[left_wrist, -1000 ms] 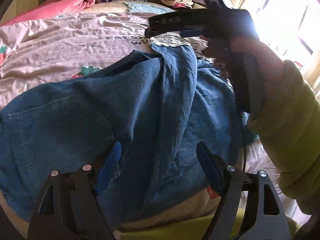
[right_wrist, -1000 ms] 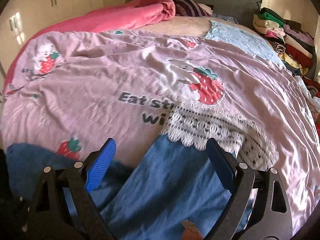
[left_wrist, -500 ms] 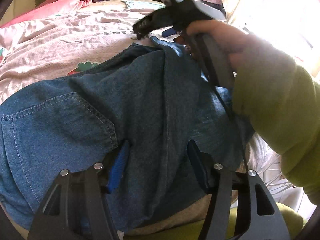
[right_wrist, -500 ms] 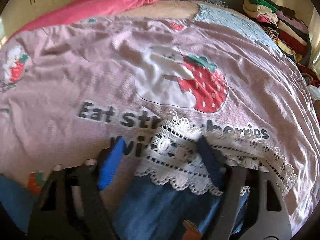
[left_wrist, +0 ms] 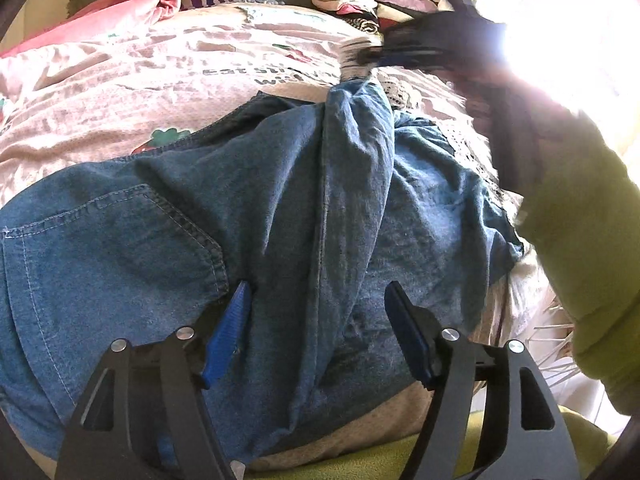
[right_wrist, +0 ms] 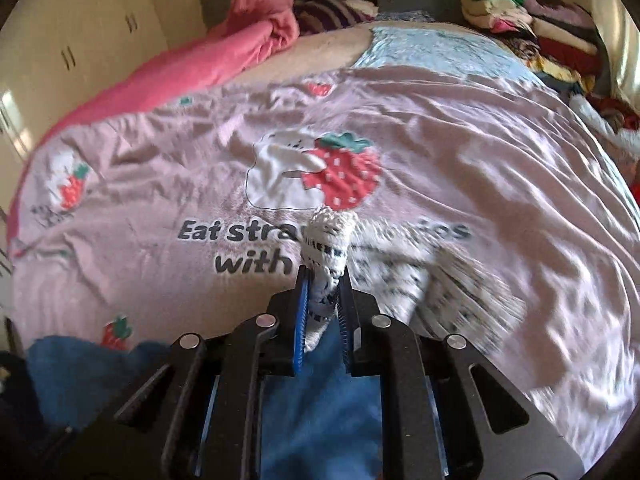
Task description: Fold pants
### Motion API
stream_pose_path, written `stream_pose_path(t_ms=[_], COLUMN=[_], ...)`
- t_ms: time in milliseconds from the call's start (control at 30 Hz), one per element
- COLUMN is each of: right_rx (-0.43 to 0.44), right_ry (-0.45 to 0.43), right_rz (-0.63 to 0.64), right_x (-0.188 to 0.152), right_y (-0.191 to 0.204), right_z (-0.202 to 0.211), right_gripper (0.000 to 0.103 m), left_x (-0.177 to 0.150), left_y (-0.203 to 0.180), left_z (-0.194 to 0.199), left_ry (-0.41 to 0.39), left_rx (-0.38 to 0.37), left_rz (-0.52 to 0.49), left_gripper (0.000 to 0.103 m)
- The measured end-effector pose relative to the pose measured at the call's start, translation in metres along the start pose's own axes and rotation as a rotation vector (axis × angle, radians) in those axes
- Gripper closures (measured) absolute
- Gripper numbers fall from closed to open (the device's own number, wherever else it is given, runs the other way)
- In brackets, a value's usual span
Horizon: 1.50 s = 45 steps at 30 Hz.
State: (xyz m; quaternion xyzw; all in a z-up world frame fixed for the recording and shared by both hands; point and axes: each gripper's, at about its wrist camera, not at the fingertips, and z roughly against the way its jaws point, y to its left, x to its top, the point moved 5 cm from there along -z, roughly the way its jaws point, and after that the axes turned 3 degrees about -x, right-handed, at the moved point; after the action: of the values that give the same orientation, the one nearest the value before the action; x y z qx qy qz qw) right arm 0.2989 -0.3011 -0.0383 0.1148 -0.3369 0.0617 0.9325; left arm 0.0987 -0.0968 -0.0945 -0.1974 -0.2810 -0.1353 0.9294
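Blue denim pants (left_wrist: 160, 220) with a white lace hem (right_wrist: 328, 232) lie rumpled on a pink strawberry bedspread (right_wrist: 160, 160). My left gripper (left_wrist: 316, 292) hovers low over the seat area beside a back pocket (left_wrist: 112, 248). Its jaws are opening, with a ridge of denim between the pads and no grip. My right gripper (right_wrist: 323, 276) is shut on the bunched lace hem of one leg, with blue denim (right_wrist: 320, 400) trailing under it. In the left wrist view the right gripper (left_wrist: 420, 44) is a dark blur at the far end of that leg, held by a hand in a green sleeve (left_wrist: 580, 240).
A pink blanket (right_wrist: 248, 48) is heaped at the head of the bed. A stack of folded clothes (right_wrist: 540, 28) lines the far right side. Cream wardrobe doors (right_wrist: 80, 40) stand at the left. Bright window glare (left_wrist: 580, 20) washes out the upper right.
The right gripper moved onto the lace hem and closed on it, bunching the lace up between the pads. The left jaws narrowed, then widened again over the denim.
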Motion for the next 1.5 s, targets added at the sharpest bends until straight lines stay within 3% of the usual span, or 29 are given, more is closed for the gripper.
stream_pose_path(t_ms=[200, 300, 400, 433, 733, 1000, 1367, 1467, 1500], right_rx=[0.024, 0.018, 0.005, 0.004, 0.05, 0.042, 0.082, 0.084, 0.079], right_ry=[-0.05, -0.052, -0.046, -0.043, 0.003, 0.119, 0.215, 0.181, 0.161], right_rz=[-0.079, -0.113, -0.138, -0.149, -0.239, -0.291, -0.331, -0.332, -0.337], right_x=[-0.019, -0.035, -0.051, -0.057, -0.126, -0.177, -0.214, -0.213, -0.211], right_y=[-0.032, -0.047, -0.061, -0.065, -0.082, -0.087, -0.094, -0.102, -0.106], right_z=[0.054, 0.074, 0.091, 0.098, 0.147, 0.135, 0.124, 0.137, 0.141], right_gripper=[0.095, 0.095, 0.095, 0.095, 0.095, 0.095, 0.094, 0.09, 0.081], left_x=[0.002, 0.001, 0.001, 0.001, -0.006, -0.023, -0.034, -0.036, -0.036], left_y=[0.001, 0.0, 0.004, 0.006, 0.005, 0.011, 0.019, 0.018, 0.018], left_z=[-0.001, 0.0, 0.006, 0.011, 0.045, 0.045, 0.039, 0.037, 0.037], left_ry=[-0.024, -0.027, -0.032, -0.046, -0.093, -0.062, -0.037, -0.03, -0.03], left_rx=[0.021, 0.049, 0.005, -0.003, 0.009, 0.009, 0.025, 0.027, 0.027], left_rz=[-0.018, -0.047, -0.034, -0.033, -0.088, -0.088, -0.085, -0.086, -0.087], left_gripper=[0.038, 0.058, 0.098, 0.101, 0.101, 0.101, 0.1, 0.101, 0.101])
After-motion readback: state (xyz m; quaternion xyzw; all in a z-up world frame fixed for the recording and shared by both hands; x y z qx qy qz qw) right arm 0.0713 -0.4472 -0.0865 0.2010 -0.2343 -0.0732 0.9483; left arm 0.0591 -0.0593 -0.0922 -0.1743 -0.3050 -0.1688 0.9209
